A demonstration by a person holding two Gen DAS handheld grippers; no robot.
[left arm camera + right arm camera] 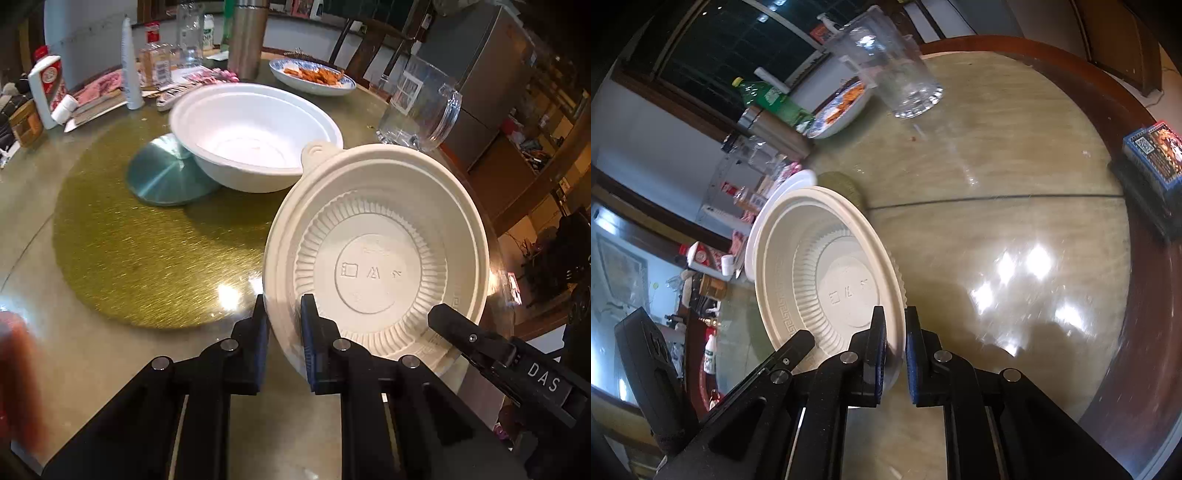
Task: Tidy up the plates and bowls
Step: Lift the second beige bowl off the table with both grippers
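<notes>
The cream lid [376, 258] is pinched by its rim, tilted above the table [92, 350], between the left tool [284, 328] and right tool [894, 332] (both clenched), so it could be buckled or dropped short of the white bowl [255, 136] beyond.

Left wrist view: sits just behind the left hand-held gripper [283, 325], looks forward and down along its fingers across the bench [110, 350], close up. Right wrist view: same mount behind the right hand-held gripper [895, 347], steeply down, picture rolled so the room leans. Both share the cream lid [376, 266] [831, 280], seen from opposite edges, plus the white bowl [255, 133] [796, 182], the glass jug [421, 107] [894, 70] and the food plate [312, 77] [842, 107]. Each view catches the other gripper at its edge.
</notes>
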